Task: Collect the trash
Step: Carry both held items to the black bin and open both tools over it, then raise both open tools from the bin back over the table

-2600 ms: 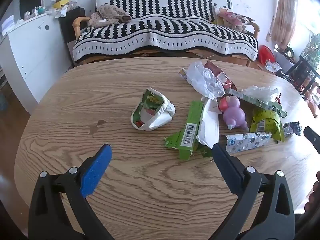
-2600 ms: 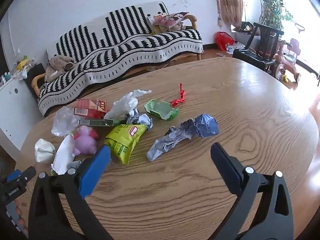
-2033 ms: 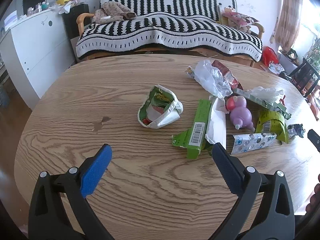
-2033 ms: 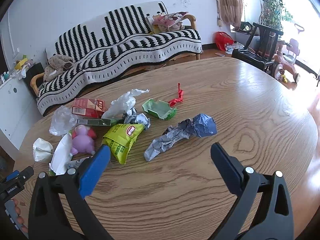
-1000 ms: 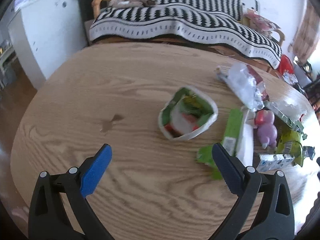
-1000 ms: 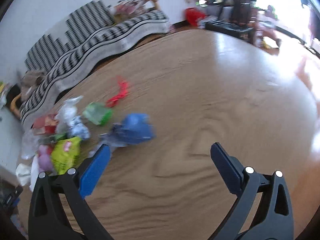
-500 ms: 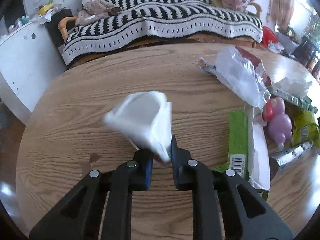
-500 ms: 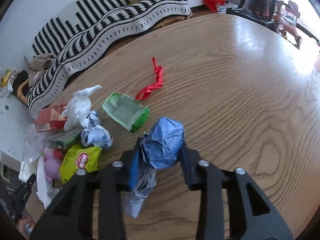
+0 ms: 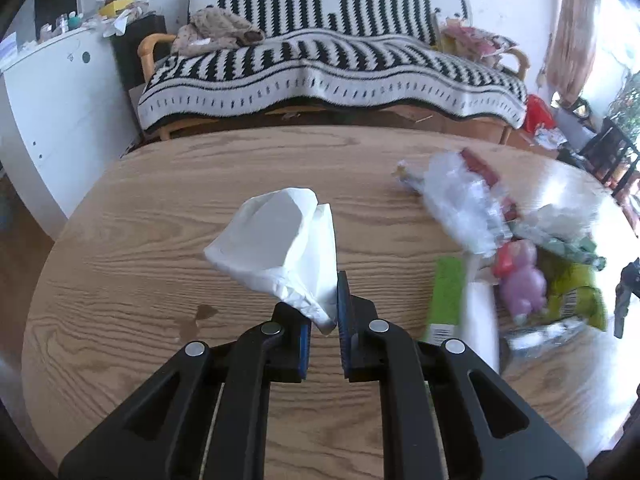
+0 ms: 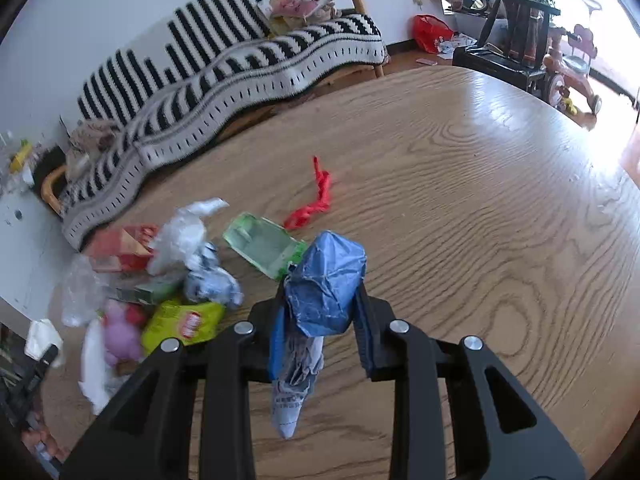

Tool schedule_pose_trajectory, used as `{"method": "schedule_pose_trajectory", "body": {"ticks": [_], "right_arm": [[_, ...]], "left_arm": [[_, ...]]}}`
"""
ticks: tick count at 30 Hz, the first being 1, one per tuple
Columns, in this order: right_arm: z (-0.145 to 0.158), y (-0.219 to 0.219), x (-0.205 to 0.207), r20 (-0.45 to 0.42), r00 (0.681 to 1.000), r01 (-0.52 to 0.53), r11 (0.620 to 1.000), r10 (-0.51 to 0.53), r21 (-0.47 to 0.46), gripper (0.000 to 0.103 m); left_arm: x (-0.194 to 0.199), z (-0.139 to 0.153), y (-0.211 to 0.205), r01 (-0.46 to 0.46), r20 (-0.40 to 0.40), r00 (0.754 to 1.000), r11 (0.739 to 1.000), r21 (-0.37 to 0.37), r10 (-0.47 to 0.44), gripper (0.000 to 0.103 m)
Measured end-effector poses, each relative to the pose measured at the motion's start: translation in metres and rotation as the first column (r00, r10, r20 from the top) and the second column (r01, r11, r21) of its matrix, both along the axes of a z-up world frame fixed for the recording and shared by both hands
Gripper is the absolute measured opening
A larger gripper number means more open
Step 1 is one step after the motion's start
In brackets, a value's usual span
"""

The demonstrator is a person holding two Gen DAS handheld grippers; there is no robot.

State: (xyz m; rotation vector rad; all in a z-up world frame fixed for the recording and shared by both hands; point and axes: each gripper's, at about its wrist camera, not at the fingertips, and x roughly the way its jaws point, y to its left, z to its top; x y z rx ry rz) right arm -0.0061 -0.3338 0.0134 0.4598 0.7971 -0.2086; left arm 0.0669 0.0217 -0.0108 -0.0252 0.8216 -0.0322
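The left gripper [image 9: 322,322] was clenched on the lower corner of a white wrapper [image 9: 276,246], which stood up ahead of its 2 fingers above the wooden table [image 9: 160,208]. To its right lay a loose heap: a clear plastic bag [image 9: 460,204], a green carton [image 9: 448,292] and a pink toy [image 9: 520,276]. The right gripper [image 10: 320,332] was clamped on a crumpled blue wrapper [image 10: 326,284] whose grey tail hung below its fingers. Ahead of it lay a green tray [image 10: 262,245] and a red ribbon [image 10: 314,198].
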Motion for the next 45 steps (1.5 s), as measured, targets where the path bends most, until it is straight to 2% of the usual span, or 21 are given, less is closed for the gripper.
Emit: {"method": "schedule_pose_trajectory", "body": {"ticks": [5, 7, 9, 10, 13, 14, 16, 17, 19, 21, 22, 25, 31, 35, 36, 37, 38, 39, 40, 44, 45], "right_arm": [[0.051, -0.014, -0.055, 0.131, 0.991, -0.027, 0.999, 0.025, 0.017, 0.029], [0.069, -0.024, -0.085, 0.159, 0.986, -0.037, 0.999, 0.038, -0.009, 0.029], [0.085, -0.040, -0.122, 0.183, 0.983, -0.023, 0.999, 0.031, -0.046, 0.029], [0.090, -0.048, -0.136, 0.187, 0.982, -0.016, 0.998, 0.026, -0.055, 0.029], [0.099, -0.080, -0.188, 0.180, 0.984, 0.014, 0.997, 0.000, -0.077, 0.029], [0.098, -0.089, -0.201, 0.171, 0.985, 0.023, 0.997, -0.010, -0.075, 0.029], [0.091, -0.106, -0.230, 0.146, 0.989, 0.047, 0.995, -0.035, -0.083, 0.029], [0.085, -0.113, -0.243, 0.125, 0.991, 0.058, 0.994, -0.046, -0.091, 0.029], [0.059, -0.128, -0.267, 0.058, 0.996, 0.074, 0.994, -0.069, -0.080, 0.029], [0.017, -0.142, -0.287, -0.044, 0.995, 0.090, 0.995, -0.092, -0.045, 0.029], [-0.001, -0.147, -0.294, -0.087, 0.991, 0.101, 0.995, -0.102, -0.023, 0.029], [-0.041, -0.153, -0.310, -0.164, 0.979, 0.126, 0.992, -0.121, 0.021, 0.029], [-0.077, -0.163, -0.322, -0.224, 0.965, 0.153, 0.986, -0.134, 0.071, 0.029], [-0.087, -0.168, -0.324, -0.263, 0.953, 0.185, 0.976, -0.150, 0.117, 0.033], [-0.088, -0.173, -0.324, -0.264, 0.952, 0.195, 0.972, -0.156, 0.128, 0.048], [-0.088, -0.176, -0.326, -0.262, 0.949, 0.212, 0.969, -0.173, 0.129, 0.061], [-0.085, -0.183, -0.329, -0.250, 0.949, 0.226, 0.967, -0.190, 0.122, 0.085], [-0.081, -0.184, -0.331, -0.243, 0.948, 0.234, 0.966, -0.203, 0.106, 0.093], [-0.079, -0.187, -0.331, -0.238, 0.948, 0.239, 0.966, -0.210, 0.098, 0.093], [-0.072, -0.197, -0.336, -0.231, 0.945, 0.260, 0.960, -0.232, 0.101, 0.096], [-0.069, -0.198, -0.338, -0.223, 0.946, 0.263, 0.960, -0.236, 0.100, 0.096]], "left_arm": [[-0.050, 0.053, -0.053, 0.129, 0.109, 0.986, 0.990, -0.057, -0.122, 0.011], [-0.076, 0.074, -0.087, 0.212, 0.153, 0.967, 0.976, -0.053, -0.202, 0.011], [-0.110, 0.090, -0.134, 0.331, 0.178, 0.931, 0.942, -0.054, -0.317, 0.011], [-0.133, 0.097, -0.167, 0.417, 0.179, 0.899, 0.907, -0.065, -0.400, 0.011], [-0.175, 0.096, -0.228, 0.558, 0.141, 0.829, 0.819, -0.133, -0.541, 0.011], [-0.193, 0.091, -0.253, 0.605, 0.111, 0.796, 0.778, -0.171, -0.595, 0.011], [-0.225, 0.070, -0.294, 0.666, 0.036, 0.734, 0.709, -0.232, -0.678, 0.011], [-0.235, 0.059, -0.306, 0.679, 0.005, 0.713, 0.689, -0.252, -0.701, 0.011], [-0.267, 0.027, -0.339, 0.706, -0.085, 0.647, 0.638, -0.309, -0.758, 0.011], [-0.278, -0.005, -0.356, 0.706, -0.177, 0.602, 0.623, -0.337, -0.779, 0.011], [-0.290, -0.029, -0.370, 0.712, -0.243, 0.565, 0.615, -0.338, -0.788, 0.011], [-0.313, -0.068, -0.386, 0.727, -0.360, 0.500, 0.608, -0.320, -0.787, 0.010], [-0.300, -0.088, -0.416, 0.738, -0.402, 0.485, 0.610, -0.287, -0.776, 0.010], [-0.300, -0.094, -0.413, 0.740, -0.436, 0.445, 0.596, -0.313, -0.782, 0.011], [-0.301, -0.095, -0.413, 0.743, -0.449, 0.446, 0.600, -0.297, -0.774, 0.016], [-0.299, -0.096, -0.417, 0.742, -0.464, 0.443, 0.604, -0.291, -0.767, 0.042], [-0.299, -0.096, -0.417, 0.731, -0.470, 0.445, 0.612, -0.301, -0.762, 0.067], [-0.298, -0.093, -0.407, 0.723, -0.458, 0.455, 0.617, -0.311, -0.764, 0.096], [-0.298, -0.087, -0.403, 0.718, -0.422, 0.473, 0.617, -0.324, -0.773, 0.097], [-0.290, -0.075, -0.398, 0.717, -0.400, 0.481, 0.613, -0.333, -0.780, 0.097], [-0.288, -0.071, -0.394, 0.712, -0.388, 0.497, 0.620, -0.329, -0.777, 0.097]]}}
